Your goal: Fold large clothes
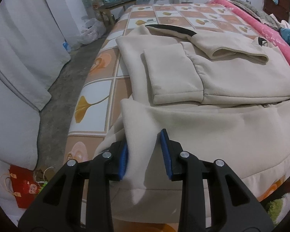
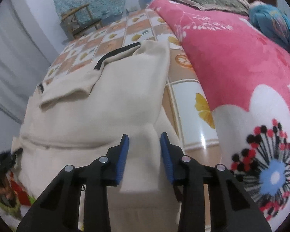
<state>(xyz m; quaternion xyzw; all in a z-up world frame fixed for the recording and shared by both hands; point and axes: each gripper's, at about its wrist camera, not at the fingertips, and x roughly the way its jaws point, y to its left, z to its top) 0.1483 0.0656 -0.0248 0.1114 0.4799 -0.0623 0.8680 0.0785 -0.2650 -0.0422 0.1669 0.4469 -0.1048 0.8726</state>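
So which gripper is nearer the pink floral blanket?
Right. The right gripper works at the cream jacket's edge just beside the pink floral blanket; the left gripper is at the jacket's opposite edge, across the bed.

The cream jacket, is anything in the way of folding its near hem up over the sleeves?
Nothing visible. The cream jacket lies flat with folded sleeves; the pink blanket sits beside it, not on it.

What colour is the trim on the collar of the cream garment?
Black trim on the cream garment; the left wrist view shows it best.
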